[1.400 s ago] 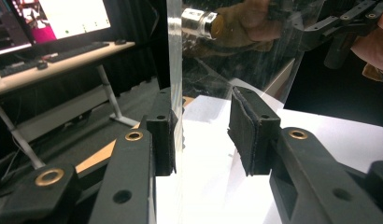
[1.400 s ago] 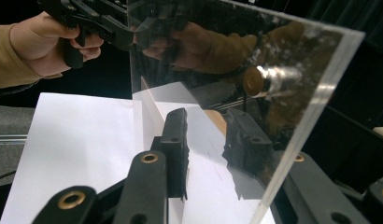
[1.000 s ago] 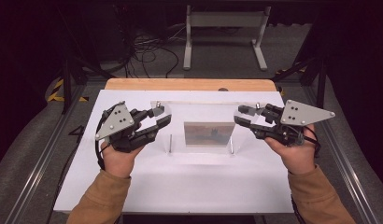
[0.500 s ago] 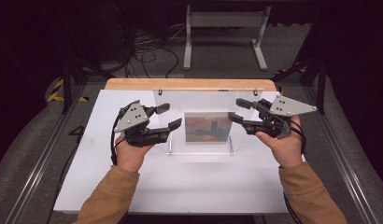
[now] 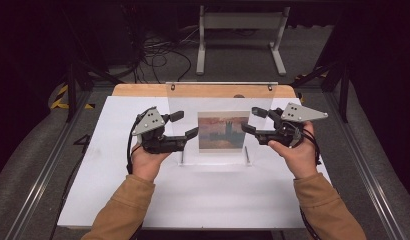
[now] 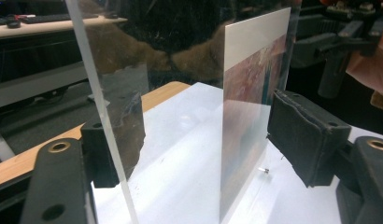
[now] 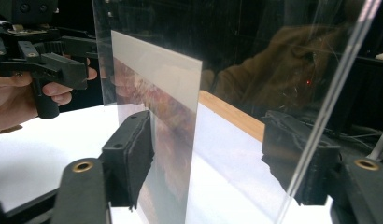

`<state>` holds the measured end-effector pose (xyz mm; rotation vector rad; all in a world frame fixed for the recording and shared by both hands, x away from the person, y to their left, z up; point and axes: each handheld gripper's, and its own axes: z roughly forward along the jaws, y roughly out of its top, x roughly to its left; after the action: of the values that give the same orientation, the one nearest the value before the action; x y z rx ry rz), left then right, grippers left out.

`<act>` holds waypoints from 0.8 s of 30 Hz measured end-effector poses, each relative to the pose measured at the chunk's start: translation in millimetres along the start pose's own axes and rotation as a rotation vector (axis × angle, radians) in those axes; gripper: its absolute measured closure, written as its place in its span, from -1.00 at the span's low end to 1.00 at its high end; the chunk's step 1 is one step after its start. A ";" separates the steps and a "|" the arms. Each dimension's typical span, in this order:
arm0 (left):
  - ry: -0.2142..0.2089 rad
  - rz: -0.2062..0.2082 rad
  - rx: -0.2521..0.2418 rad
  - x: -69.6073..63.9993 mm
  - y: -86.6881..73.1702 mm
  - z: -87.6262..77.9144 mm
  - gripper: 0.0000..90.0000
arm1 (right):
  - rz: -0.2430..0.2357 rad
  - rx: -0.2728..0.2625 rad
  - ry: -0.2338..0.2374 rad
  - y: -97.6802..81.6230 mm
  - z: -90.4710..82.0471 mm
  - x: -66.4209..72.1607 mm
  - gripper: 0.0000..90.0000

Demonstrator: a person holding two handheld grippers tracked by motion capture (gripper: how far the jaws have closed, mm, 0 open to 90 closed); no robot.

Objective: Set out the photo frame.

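The desk (image 5: pixel 143 200) is carrying a clear frame (image 5: pixel 220 100) standing upright near its far edge, a picture (image 5: pixel 220 131) sandwiched inside. Both the left gripper (image 5: pixel 185 125) and the right gripper (image 5: pixel 252 120) are straddling the frame's side edges, jaws just opening wide, pads not pressing. To grip well, each should be centring the panes between its pads and closing evenly, I'd say.

A lab: black-curtained test table (image 5: pixel 193 195), tangled floor cables (image 5: pixel 158 50), metal stand (image 5: pixel 240 35).

Tan-brown sleeves (image 5: pixel 128 205); black grippers, grey three-cornered plates (image 5: pixel 149 120), brass-ringed screw holes, trailing black cables.
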<state>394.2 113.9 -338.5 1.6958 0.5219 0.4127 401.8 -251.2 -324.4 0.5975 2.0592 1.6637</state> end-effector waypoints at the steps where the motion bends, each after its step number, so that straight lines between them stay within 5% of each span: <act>1: 0.001 -0.003 -0.001 0.8 0.0 1.0 -0.42 | 0.000 0.000 0.000 0.0 0.0 0.0 -0.30; 18: 0.065 -0.057 0.031 19.0 -11.4 7.7 -0.61 | 0.054 0.018 -0.055 -10.8 -1.0 -11.3 -0.48; 24: 0.089 -0.044 0.040 18.2 -11.8 1.1 -0.64 | 0.061 0.019 -0.082 -12.1 -7.2 -15.2 -0.52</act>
<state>408.6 124.7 -350.6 1.7074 0.6346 0.4498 409.3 -268.0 -333.9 0.7298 2.0199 1.6270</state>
